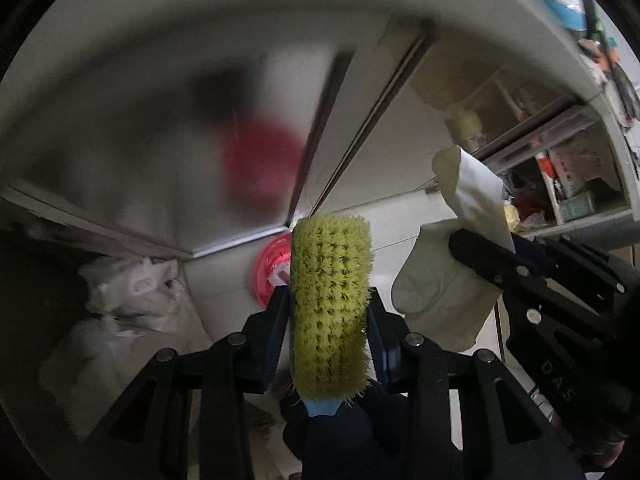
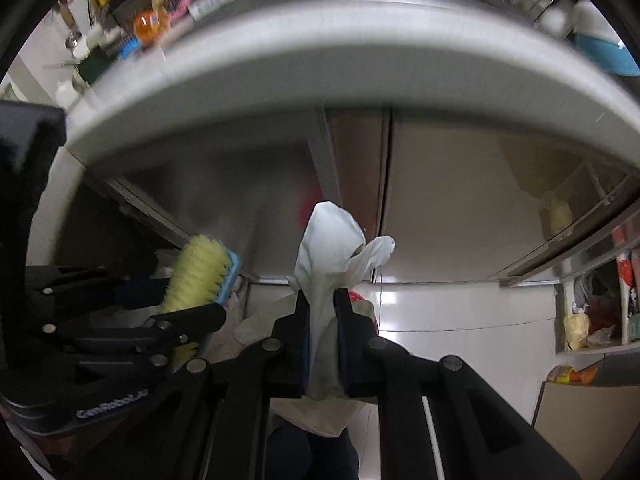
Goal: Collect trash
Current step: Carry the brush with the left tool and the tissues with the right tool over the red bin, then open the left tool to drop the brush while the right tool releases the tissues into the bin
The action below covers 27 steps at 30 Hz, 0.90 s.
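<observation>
A scrub brush (image 1: 330,304) w/ yellow-green bristles and a blue back is held upright in the left gripper (image 1: 329,320), jaws pressed against its two sides. A white, crumpled glove-like cloth (image 2: 328,280) is pinched in the right gripper (image 2: 323,320), jaws closed on its middle; loose ends flop above and below. Both are held low, under a white countertop edge (image 2: 320,68), in front of metal cabinet doors (image 2: 440,208). A red round lid-like item (image 1: 270,276) is seen on the pale tiled floor (image 1: 400,208) behind the brush; white plastic bags (image 1: 128,292) lie at the left. Open shelves (image 1: 568,176) w/ clutter are seen at the right.

Handling, as judged: the brush is light and rigid; the blue back gives the firm grip, bristles would flex. The cloth is v. light, soft and limp; it would sag and could slip if pinched near an edge, so a bunched middle is the safer hold. Which items count as trash cannot be told.
</observation>
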Available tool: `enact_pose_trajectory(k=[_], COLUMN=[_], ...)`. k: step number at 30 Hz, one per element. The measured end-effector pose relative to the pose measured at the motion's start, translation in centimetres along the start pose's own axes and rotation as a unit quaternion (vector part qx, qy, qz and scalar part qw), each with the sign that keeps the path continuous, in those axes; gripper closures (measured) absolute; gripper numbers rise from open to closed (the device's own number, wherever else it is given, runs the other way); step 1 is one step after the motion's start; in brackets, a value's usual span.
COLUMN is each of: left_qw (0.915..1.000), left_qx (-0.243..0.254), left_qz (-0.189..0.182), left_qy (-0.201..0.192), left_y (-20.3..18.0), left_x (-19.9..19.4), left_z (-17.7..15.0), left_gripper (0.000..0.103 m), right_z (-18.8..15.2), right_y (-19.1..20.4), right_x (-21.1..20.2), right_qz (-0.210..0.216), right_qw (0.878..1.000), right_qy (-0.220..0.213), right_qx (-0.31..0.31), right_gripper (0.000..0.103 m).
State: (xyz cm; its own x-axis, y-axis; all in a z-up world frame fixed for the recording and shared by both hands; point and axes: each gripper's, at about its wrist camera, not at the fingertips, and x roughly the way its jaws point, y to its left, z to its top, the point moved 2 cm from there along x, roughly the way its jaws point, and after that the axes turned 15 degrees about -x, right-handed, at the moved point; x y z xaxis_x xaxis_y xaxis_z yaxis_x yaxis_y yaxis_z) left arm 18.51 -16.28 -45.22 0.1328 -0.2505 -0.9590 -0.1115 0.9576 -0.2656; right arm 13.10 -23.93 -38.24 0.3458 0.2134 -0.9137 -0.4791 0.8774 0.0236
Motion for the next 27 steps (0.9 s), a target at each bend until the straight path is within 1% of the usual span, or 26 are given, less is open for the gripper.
enact_pose_trajectory(k=[2, 4, 7, 10, 14, 17, 19, 20, 21, 23, 25, 27], left_qw=[0.9999, 0.9997, 0.9996, 0.9994, 0.9985, 0.9983, 0.998, 0.998, 0.998, 0.9978, 0.9976, 0.9974], left_qx=[-0.009, -0.015, -0.009, -0.005, -0.013, -0.007, -0.007, -0.006, -0.006, -0.007, -0.003, 0.007], left_qz=[0.004, -0.004, -0.007, -0.003, -0.012, -0.007, -0.008, -0.008, -0.008, -0.007, -0.006, -0.007], left_qy=[0.009, 0.018, 0.025, 0.034, 0.052, 0.057, 0.062, 0.062, 0.062, 0.065, 0.068, 0.071], left_y=[0.8, 1.5, 2.3, 3.2, 4.4, 5.0, 5.1, 5.2, 5.5, 5.8, 5.6, 5.5], left_x=[3.7, 7.2, 11.5, 17.0, 21.7, 24.4, 26.0, 26.3, 26.8, 27.5, 27.9, 28.5], left_z=[-0.1, -0.4, -0.7, -0.9, -0.8, -0.9, -1.1, -1.1, -1.2, -1.0, -0.9, -0.9], left_gripper=[0.068, 0.068, 0.068, 0.068, 0.068, 0.068, 0.067, 0.065, 0.064, 0.058, 0.053, 0.052], right_z=[-1.3, -2.7, -4.4, -5.9, -8.1, -9.9, -10.7, -10.9, -11.3, -11.7, -10.9, -10.3], right_y=[-0.5, -1.2, -2.0, -2.4, -3.2, -3.9, -4.2, -4.2, -4.3, -4.7, -4.1, -3.6], right_x=[3.3, 6.7, 11.2, 15.8, 21.1, 24.4, 25.6, 25.9, 26.1, 26.3, 26.5, 26.5], right_qz=[0.005, 0.008, 0.01, 0.01, 0.02, 0.029, 0.03, 0.032, 0.031, 0.028, 0.023, 0.017], right_qw=[1.0, 1.0, 0.999, 0.999, 0.997, 0.996, 0.995, 0.995, 0.995, 0.995, 0.995, 0.994], right_qy=[0.014, 0.028, 0.037, 0.05, 0.068, 0.084, 0.095, 0.096, 0.097, 0.098, 0.102, 0.106], right_qx=[-0.002, -0.002, -0.005, -0.015, -0.013, -0.011, -0.013, -0.014, -0.015, -0.013, -0.006, 0.001], right_gripper=[0.092, 0.092, 0.092, 0.092, 0.092, 0.092, 0.092, 0.092, 0.092, 0.092, 0.092, 0.092])
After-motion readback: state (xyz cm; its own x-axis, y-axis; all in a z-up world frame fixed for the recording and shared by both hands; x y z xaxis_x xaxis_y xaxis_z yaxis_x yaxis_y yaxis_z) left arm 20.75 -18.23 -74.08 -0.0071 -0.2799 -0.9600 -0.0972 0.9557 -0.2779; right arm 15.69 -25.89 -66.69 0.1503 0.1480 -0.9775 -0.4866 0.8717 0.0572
